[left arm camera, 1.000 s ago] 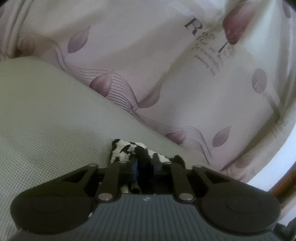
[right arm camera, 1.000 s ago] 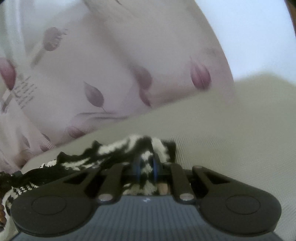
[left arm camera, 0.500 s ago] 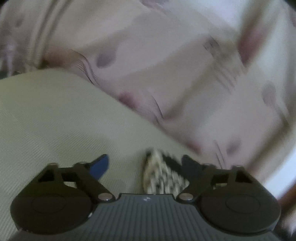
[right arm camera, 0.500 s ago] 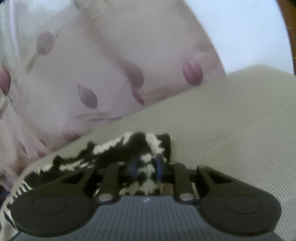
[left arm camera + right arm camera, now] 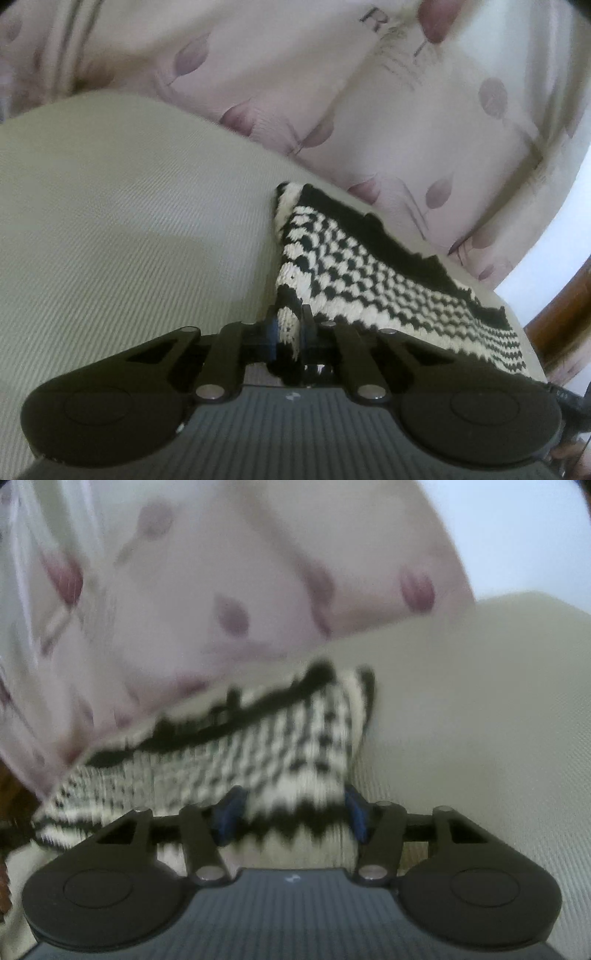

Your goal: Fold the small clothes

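A black-and-white knitted garment (image 5: 369, 266) lies spread flat on a pale green cushion (image 5: 129, 221). My left gripper (image 5: 290, 325) is shut on the garment's near left edge, and a strip of white knit shows between its blue pads. In the right wrist view the same garment (image 5: 258, 731) is blurred. My right gripper (image 5: 293, 797) sits at its near right corner. Its jaws are opening, the zigzag hem lies between them, and the pads stand clear of it.
A pale curtain with purple leaf prints (image 5: 332, 92) hangs close behind the cushion, also seen in the right wrist view (image 5: 221, 590). Bare cushion (image 5: 480, 720) stretches on both sides of the garment. A brown wooden frame (image 5: 569, 306) stands at the right edge.
The left gripper let go of the bunched cloth, opened wide, moved over and shut on the garment's near left edge. The right gripper, shut on the cloth before, has spread its jaws. The garment now lies flatter.
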Motion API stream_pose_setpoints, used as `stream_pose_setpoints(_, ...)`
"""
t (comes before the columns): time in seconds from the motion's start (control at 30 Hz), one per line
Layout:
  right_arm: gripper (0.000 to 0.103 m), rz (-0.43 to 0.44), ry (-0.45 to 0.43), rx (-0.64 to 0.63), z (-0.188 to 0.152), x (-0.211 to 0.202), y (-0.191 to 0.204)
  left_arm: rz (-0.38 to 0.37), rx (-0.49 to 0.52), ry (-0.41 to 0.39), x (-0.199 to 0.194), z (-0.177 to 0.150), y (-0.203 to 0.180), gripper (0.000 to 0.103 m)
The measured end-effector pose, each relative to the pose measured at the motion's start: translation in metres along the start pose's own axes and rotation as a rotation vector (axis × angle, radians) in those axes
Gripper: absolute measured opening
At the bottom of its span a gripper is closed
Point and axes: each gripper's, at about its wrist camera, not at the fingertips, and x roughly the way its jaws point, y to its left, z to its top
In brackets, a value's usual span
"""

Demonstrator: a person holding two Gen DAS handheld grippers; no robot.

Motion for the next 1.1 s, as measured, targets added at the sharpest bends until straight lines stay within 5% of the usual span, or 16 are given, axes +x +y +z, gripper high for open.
stream_pose_setpoints(0.23,0.053,0.007,0.000,0.001,-0.008,-0.008,-0.002,-0.008,-0.017,-0.022,-0.005,0.000,0.006,0.018)
stream_pose_setpoints(0.27,0.053,0.003,-0.006,0.000,-0.009,-0.009,-0.002,-0.007,-0.005,-0.039,-0.006,0.002,0.004,0.027)
stream_pose_setpoints(0.33,0.056,0.001,-0.016,-0.012,-0.012,-0.011,0.001,-0.020,0.000,-0.051,-0.012,0.007,0.001,0.071)
stream_pose_setpoints(0.4,0.064,-0.005,-0.038,-0.008,-0.012,-0.015,0.001,-0.002,0.021,-0.112,-0.021,0.010,-0.006,0.087)
stream_pose_setpoints(0.5,0.071,-0.012,-0.112,-0.001,-0.016,-0.026,0.001,0.033,0.109,-0.153,-0.026,0.019,-0.021,0.094)
stream_pose_setpoints(0.63,0.072,-0.045,-0.205,-0.022,-0.021,-0.038,0.005,0.108,0.191,-0.110,-0.003,0.034,-0.040,0.102)
stream_pose_setpoints(1.1,0.080,-0.118,-0.133,-0.158,-0.021,-0.022,0.029,0.251,0.401,-0.005,0.075,0.050,-0.082,0.103)
